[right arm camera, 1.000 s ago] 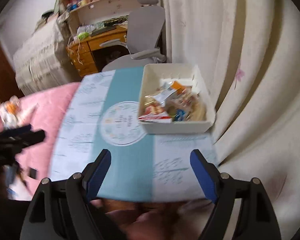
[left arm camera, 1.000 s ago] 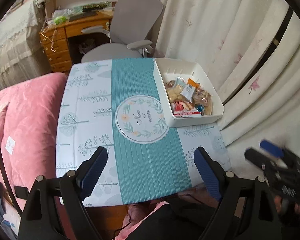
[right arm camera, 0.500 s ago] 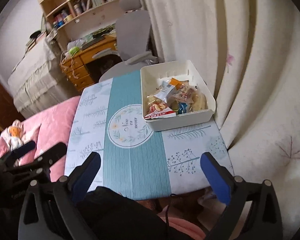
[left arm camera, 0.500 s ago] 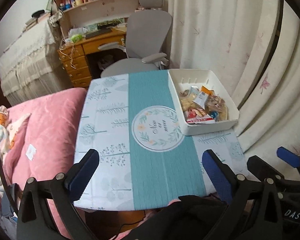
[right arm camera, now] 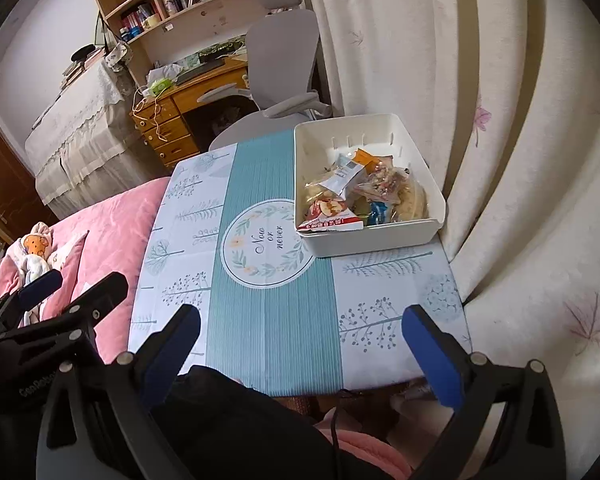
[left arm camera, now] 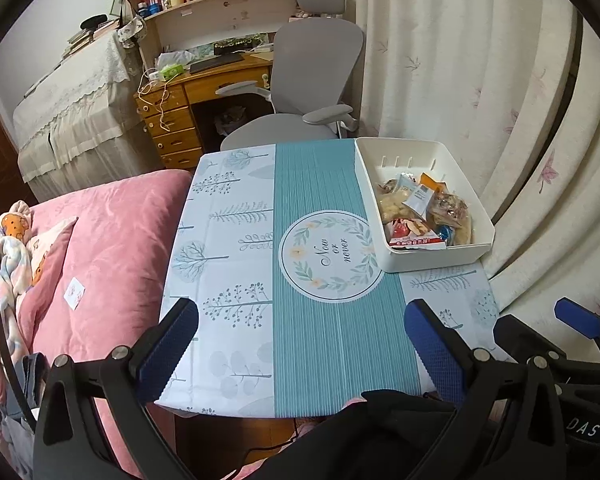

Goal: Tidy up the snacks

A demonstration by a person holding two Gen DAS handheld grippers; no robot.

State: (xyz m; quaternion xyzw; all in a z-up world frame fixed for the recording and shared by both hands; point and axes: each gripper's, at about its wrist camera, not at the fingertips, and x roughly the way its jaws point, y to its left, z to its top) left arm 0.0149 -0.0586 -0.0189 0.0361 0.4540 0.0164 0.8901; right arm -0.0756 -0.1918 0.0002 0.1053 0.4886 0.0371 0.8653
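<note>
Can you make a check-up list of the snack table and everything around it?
Surface: table with a blue-and-white cloth.
Job's things: snacks piled in the white bin at the far right corner.
Clutter: nothing seen on the cloth outside the bin.
Grippers: left gripper and right gripper open, empty, at the near edge.
Cables: black cable under the near edge.
Surroundings: pink bed, grey chair, desk, curtain.

Mixed wrapped snacks (left arm camera: 420, 212) lie heaped inside a white bin (left arm camera: 436, 258) at the table's far-right corner.
</note>
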